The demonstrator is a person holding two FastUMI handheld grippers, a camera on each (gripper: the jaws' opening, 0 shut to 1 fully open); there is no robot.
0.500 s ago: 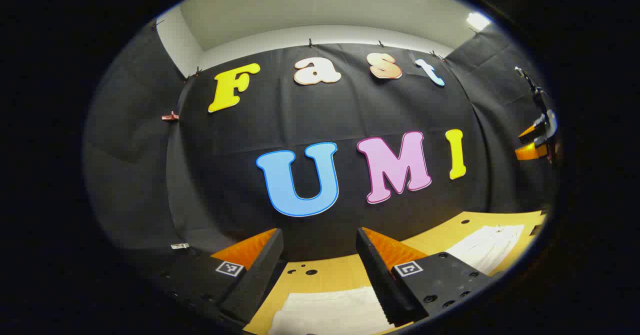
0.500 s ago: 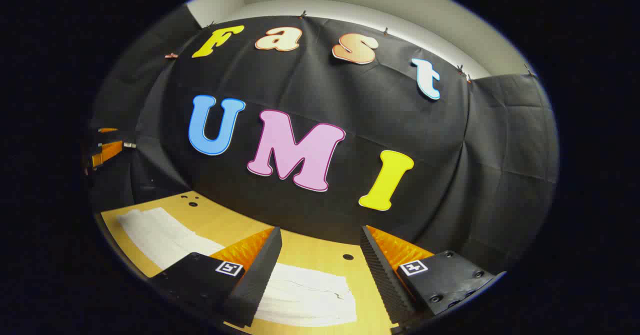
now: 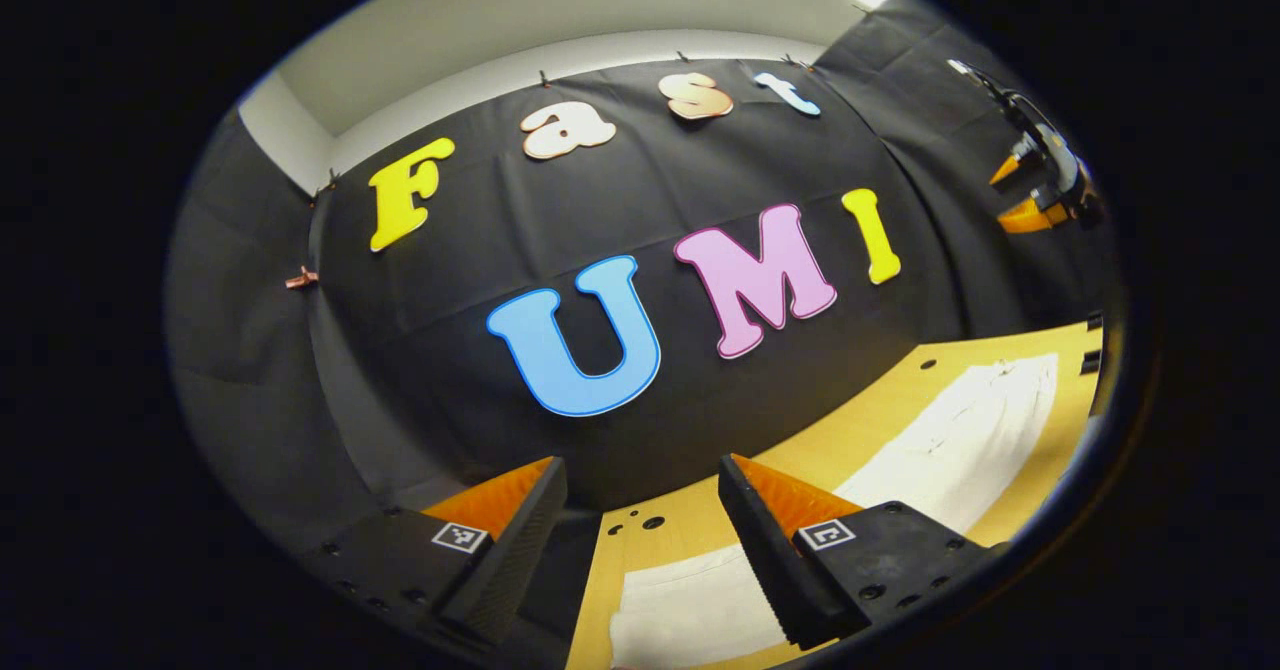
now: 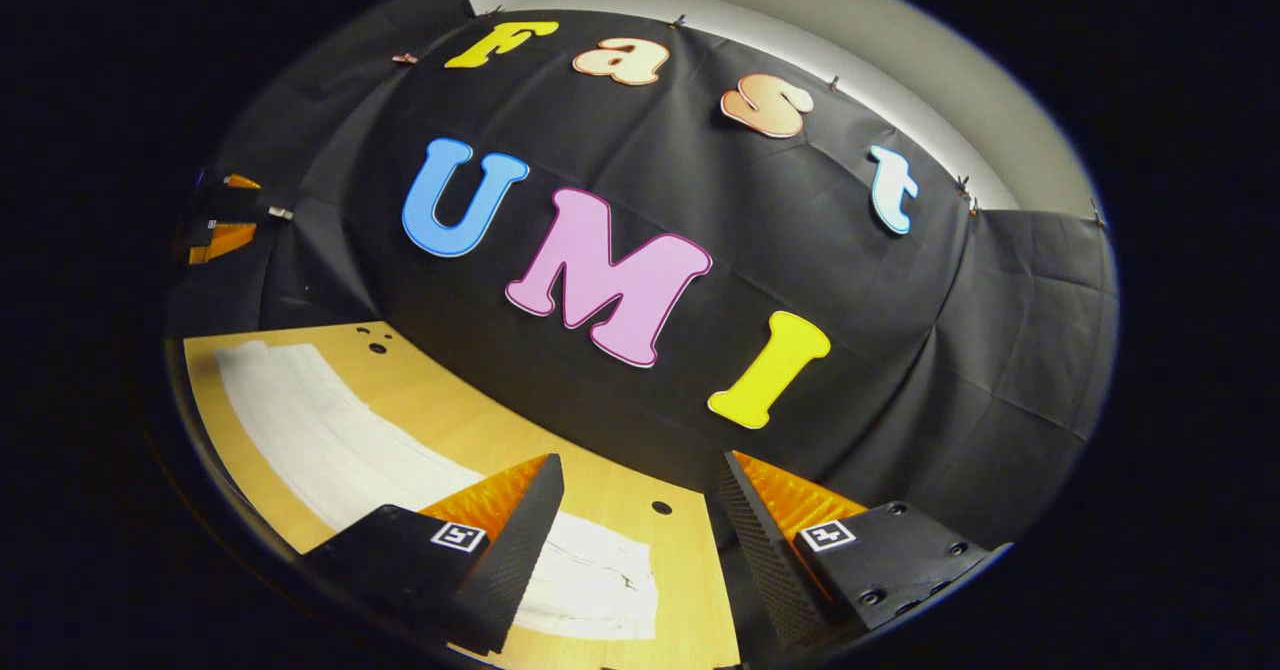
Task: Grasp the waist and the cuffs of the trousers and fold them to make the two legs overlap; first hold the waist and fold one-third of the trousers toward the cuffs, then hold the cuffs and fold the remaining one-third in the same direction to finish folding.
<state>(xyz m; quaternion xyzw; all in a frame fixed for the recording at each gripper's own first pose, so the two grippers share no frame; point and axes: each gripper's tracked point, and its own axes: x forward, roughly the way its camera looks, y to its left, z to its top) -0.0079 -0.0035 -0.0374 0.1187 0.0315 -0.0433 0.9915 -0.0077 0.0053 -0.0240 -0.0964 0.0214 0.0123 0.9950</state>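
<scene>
White trousers (image 3: 960, 440) lie flat and stretched out along the yellow table (image 3: 860, 420). In the left gripper view my left gripper (image 3: 640, 468) hovers open above one end of the trousers, and white cloth shows below its right finger (image 3: 770, 540). In the right gripper view my right gripper (image 4: 640, 462) is open above the other end of the trousers (image 4: 590, 575), which lies by its left finger (image 4: 510, 540). Neither gripper touches the cloth. Far off, the right gripper (image 3: 1040, 190) shows at the upper right of the left gripper view. The left gripper (image 4: 225, 225) shows at the far left of the right gripper view.
The table top (image 4: 450, 410) has small round holes (image 4: 662, 507) near its back edge. The black cloth wall (image 4: 700, 180) rises right behind the table. Bare table runs between the trousers and the wall.
Both views have tilted and shifted outward. The left gripper has drifted left and the right gripper right, so each end of the trousers now lies nearer the inner finger. Both stay open.
</scene>
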